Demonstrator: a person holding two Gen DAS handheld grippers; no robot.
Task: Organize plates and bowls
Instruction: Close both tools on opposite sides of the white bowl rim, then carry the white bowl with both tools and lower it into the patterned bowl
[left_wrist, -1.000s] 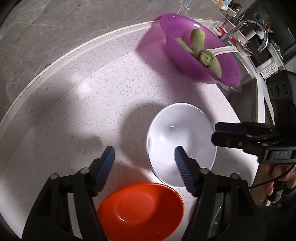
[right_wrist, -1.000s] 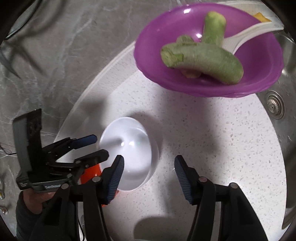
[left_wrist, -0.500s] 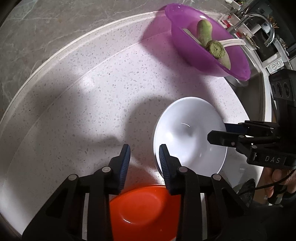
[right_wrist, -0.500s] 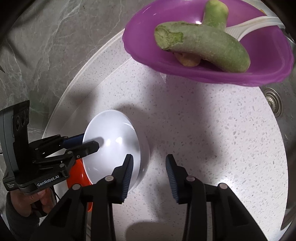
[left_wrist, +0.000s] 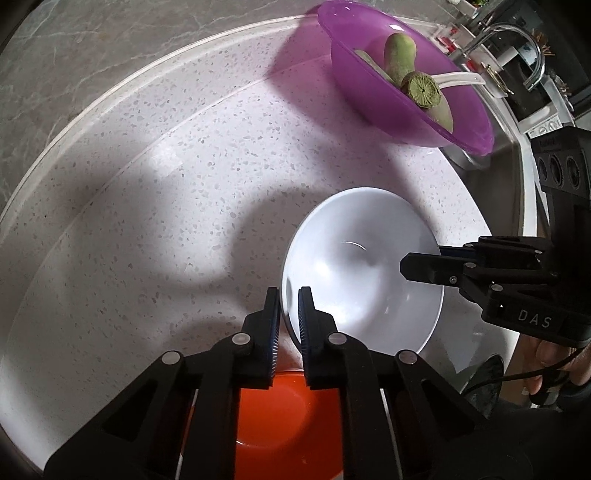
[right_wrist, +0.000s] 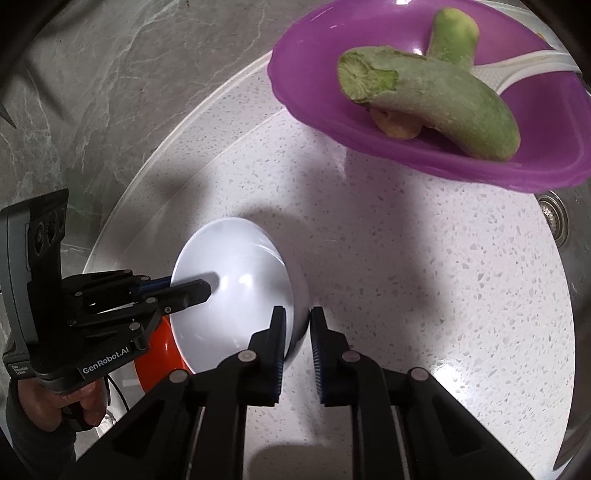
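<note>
A white bowl sits on the speckled counter, also in the right wrist view. My left gripper is shut on its left rim. My right gripper is shut on the opposite rim; it shows from the side in the left wrist view. The left gripper shows in the right wrist view. An orange bowl lies just below the white bowl, partly hidden by my fingers, and shows as a sliver in the right wrist view.
A purple bowl with green radishes and a white spoon stands at the counter's far end beside the sink. A faucet rises behind it. A grey marble wall borders the counter.
Both grippers have closed from wide open onto opposite rims of the white bowl, and both moved in closer to it.
</note>
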